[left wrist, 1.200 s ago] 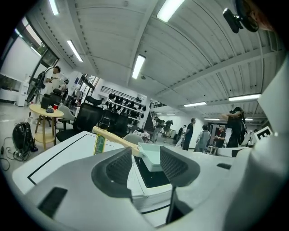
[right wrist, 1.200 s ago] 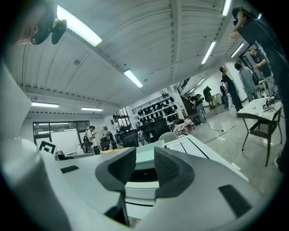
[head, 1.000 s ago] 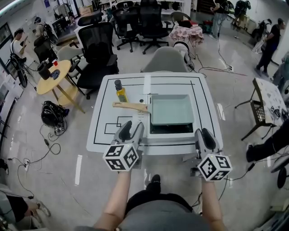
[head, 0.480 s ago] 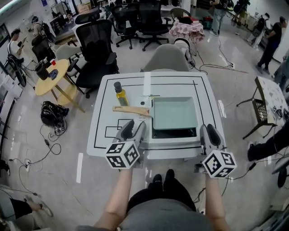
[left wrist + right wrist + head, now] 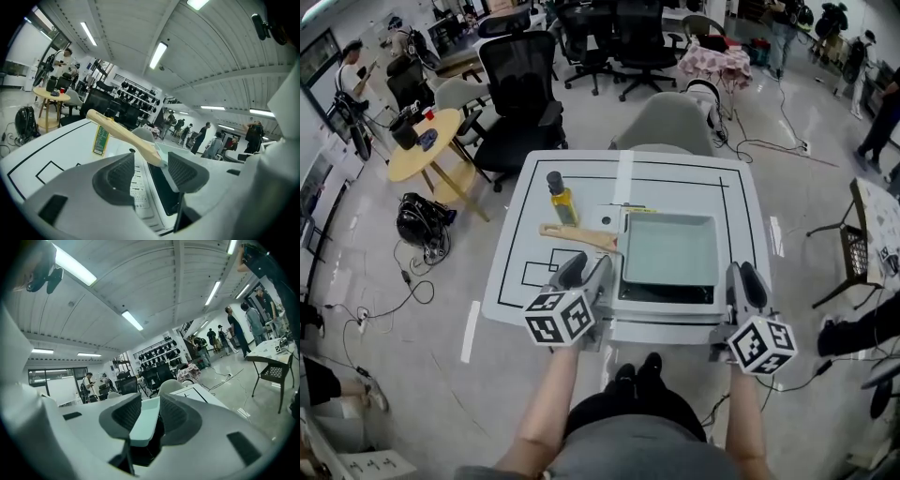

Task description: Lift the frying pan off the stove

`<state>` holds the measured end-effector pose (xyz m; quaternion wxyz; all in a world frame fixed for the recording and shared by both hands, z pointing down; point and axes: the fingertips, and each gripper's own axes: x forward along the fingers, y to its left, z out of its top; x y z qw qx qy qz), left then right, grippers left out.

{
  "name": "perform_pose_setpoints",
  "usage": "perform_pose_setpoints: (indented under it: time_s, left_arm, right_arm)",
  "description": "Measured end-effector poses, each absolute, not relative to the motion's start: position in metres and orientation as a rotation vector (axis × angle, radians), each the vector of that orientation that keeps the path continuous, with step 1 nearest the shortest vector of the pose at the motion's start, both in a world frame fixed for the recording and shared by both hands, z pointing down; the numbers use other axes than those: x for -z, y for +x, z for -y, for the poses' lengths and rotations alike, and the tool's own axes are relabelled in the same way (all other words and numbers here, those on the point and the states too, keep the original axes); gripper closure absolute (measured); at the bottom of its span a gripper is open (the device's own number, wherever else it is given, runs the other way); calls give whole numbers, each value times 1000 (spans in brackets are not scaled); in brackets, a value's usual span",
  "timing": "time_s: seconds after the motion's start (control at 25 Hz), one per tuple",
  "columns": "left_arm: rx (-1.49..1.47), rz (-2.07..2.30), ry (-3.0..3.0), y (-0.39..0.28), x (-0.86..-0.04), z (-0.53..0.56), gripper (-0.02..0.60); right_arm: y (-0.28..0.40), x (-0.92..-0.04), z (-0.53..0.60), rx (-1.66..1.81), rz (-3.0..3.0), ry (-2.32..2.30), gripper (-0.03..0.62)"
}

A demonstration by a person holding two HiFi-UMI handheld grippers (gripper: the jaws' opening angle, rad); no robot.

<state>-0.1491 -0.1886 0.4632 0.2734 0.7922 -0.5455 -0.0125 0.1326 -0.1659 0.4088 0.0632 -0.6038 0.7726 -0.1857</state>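
A pale green rectangular frying pan rests on the black stove, and its wooden handle points left. My left gripper hovers over the table's front edge, short of the handle. Its jaws are opening, and the handle runs ahead of the gap without touching either pad. My right gripper is at the front right, just right of the pan and apart from it. It stands open, with the pan's rim in line with its gap.
An oil bottle stands behind the handle on the white table, which is marked with black lines. A grey chair sits at the far side. Office chairs, a round wooden table and a black bag are on the floor to the left.
Both grippers have edged slightly forward toward the pan, and the left jaws look a little wider. The pan stays on the stove.
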Motion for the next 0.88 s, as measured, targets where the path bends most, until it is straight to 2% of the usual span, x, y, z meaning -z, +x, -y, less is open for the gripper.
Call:
perform_pose_setpoints:
  time_s: [0.88]
  left_arm:
    - [43, 1396, 1930, -136, -486, 235, 354]
  right_arm:
    - [144, -427, 208, 668, -2375, -1745, 476]
